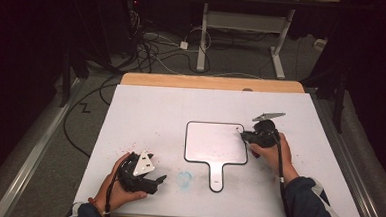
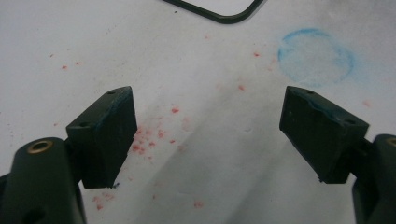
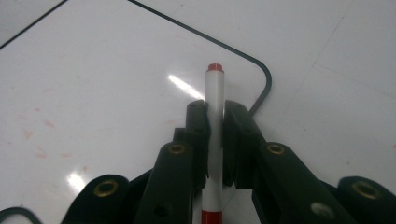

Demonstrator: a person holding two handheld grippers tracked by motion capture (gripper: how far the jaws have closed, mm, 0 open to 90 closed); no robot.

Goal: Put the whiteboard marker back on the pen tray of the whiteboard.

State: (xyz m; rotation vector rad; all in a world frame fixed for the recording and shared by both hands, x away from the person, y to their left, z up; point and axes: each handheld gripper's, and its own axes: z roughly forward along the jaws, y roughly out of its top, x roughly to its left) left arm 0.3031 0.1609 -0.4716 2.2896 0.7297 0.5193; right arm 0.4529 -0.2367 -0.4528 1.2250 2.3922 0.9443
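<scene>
A small white board with a black rim and a handle (image 1: pixel 216 145) lies flat in the middle of the table. My right gripper (image 1: pixel 245 135) hovers at the board's upper right corner, shut on a white marker with red ends (image 3: pixel 214 135). The marker's red end (image 3: pixel 215 67) points over the glossy board (image 3: pixel 116 88) near its rounded corner. My left gripper (image 1: pixel 158 181) rests near the table's front left, held in a hand. Its jaws stand wide open over the stained sheet, nothing between the pads (image 2: pixel 109 135).
A white sheet (image 1: pixel 146 111) covers the table, with red specks (image 2: pixel 144 140) and a blue ring smear (image 2: pixel 314 57) left of the board's handle. The wooden table edge (image 1: pixel 212 82) shows at the back. Cables and desk legs lie on the floor beyond.
</scene>
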